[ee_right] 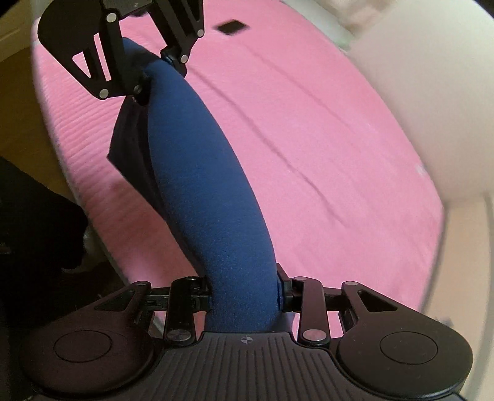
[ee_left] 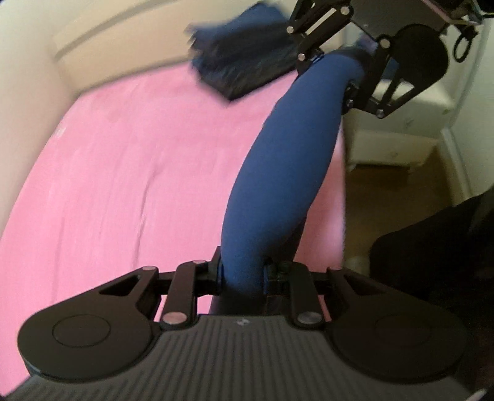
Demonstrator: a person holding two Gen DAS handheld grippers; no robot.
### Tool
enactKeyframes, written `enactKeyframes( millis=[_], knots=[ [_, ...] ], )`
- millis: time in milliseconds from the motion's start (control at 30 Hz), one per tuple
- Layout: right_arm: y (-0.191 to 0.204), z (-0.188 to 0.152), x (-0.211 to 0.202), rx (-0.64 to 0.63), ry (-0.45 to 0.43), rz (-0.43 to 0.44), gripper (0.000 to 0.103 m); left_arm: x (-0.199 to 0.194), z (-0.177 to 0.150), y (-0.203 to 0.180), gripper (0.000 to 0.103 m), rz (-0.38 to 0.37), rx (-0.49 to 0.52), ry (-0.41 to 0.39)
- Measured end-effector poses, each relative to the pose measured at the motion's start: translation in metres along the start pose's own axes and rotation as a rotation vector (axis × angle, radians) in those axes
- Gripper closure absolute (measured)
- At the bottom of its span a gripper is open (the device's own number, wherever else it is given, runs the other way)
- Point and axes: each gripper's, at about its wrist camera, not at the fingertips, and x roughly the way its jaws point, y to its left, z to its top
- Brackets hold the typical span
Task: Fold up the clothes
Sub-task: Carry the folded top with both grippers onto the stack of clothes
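The left gripper [ee_left: 242, 274] and right gripper [ee_right: 245, 296] are each clamping an end of the blue garment [ee_left: 274, 172], stretching it above the pink bed [ee_left: 123, 172] — only the left wrist view is showing the dark folded pile [ee_left: 244, 61] — the right, a small dark item [ee_right: 231, 27].

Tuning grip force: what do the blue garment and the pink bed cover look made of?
Blue stretched garment: looks like soft matte knit or fleece, with a fine nap and no sheen; it bunches into a roll between the fingers. Pink bed cover: matte woven or knitted fabric, fine ribbing at the edge, shallow creases. Exact fibres unclear.
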Motion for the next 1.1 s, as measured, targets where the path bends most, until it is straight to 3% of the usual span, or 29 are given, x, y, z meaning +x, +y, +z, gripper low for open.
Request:
enactKeyframes(
  millis=[133,333,533,667,800,867,933,1033,1100],
  knots=[
    [-0.06,-0.035,-0.045,0.118,0.042,-0.135,0.071,-0.001,0.092,0.027,0.084,-0.028,0.157,-0.121],
    [-0.177,-0.109,-0.075,0.244,0.06,-0.379,0.07,0.037,0.265,0.052,0.084,0.071,0.358,-0.282],
    [-0.335,-0.201,-0.057,0.253,0.005,-0.537,0.07,0.116,0.441,0.073,0.084,0.229,0.449,-0.329],
    [-0.411,-0.258,-0.02,0.233,-0.06,-0.644,0.07,0.18,0.52,0.083,0.084,0.351,0.492,-0.355],
    [-0.424,-0.311,0.055,0.224,-0.071,-0.683,0.069,0.279,0.531,0.065,0.082,0.377,0.545,-0.337],
    [-0.41,-0.333,0.103,0.236,-0.04,-0.626,0.069,0.345,0.513,0.042,0.082,0.342,0.574,-0.24],
    [-0.387,-0.346,0.146,0.233,0.007,-0.508,0.068,0.396,0.49,0.022,0.081,0.289,0.612,-0.13],
    [-0.363,-0.354,0.167,0.238,0.007,-0.5,0.064,0.416,0.467,0.006,0.082,0.345,0.675,-0.154],
    [-0.365,-0.354,0.162,0.281,-0.016,-0.494,0.064,0.413,0.47,0.009,0.081,0.338,0.674,-0.163]
  ],
)
